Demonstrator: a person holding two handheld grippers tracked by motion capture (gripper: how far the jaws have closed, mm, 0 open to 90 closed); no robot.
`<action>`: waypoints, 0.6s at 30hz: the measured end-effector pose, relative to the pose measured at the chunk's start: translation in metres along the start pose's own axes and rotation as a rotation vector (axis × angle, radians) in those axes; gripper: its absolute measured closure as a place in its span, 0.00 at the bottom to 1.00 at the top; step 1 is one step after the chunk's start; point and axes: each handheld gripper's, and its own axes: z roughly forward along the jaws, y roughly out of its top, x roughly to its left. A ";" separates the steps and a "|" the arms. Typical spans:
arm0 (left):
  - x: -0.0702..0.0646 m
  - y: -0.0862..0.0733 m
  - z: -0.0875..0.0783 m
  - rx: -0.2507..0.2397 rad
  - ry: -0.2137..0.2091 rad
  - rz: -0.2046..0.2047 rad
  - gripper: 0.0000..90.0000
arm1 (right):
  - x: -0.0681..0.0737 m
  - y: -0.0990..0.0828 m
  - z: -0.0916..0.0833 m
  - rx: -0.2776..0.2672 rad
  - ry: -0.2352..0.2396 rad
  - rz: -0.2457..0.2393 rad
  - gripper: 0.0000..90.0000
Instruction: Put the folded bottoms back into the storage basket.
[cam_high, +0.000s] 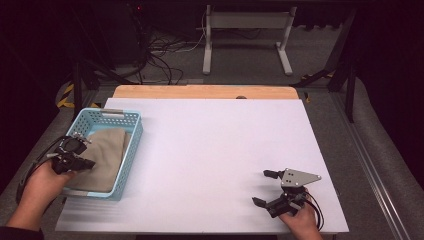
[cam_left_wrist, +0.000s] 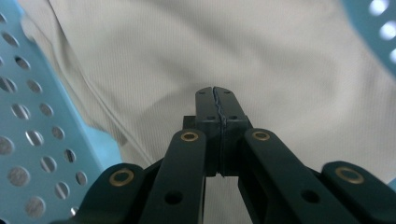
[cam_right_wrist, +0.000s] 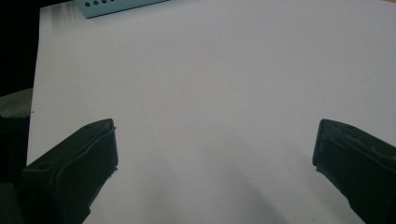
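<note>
A light blue perforated basket stands at the table's left edge with a folded beige cloth lying inside it. A hand holds my left gripper over the basket's left side, its jaws pointing across the cloth. In the left gripper view the jaws are pressed together just above the cloth, with nothing between them, and the basket wall is at the left. My right gripper rests near the front right of the white table, wide open over bare surface.
A wooden board runs along the table's far edge. Beyond it stand a white metal frame and loose cables on the floor. A corner of the basket shows far ahead of the right gripper.
</note>
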 end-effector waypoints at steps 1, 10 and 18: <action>-0.001 0.001 -0.002 -0.016 -0.003 -0.004 0.99 | 0.000 0.000 0.000 0.000 0.000 0.000 0.01; -0.006 0.005 -0.020 -0.136 -0.020 0.001 0.93 | 0.000 0.000 0.000 -0.003 0.000 0.000 0.01; -0.014 0.008 -0.036 -0.306 -0.065 -0.002 0.87 | 0.001 0.000 -0.001 -0.003 -0.003 -0.006 0.01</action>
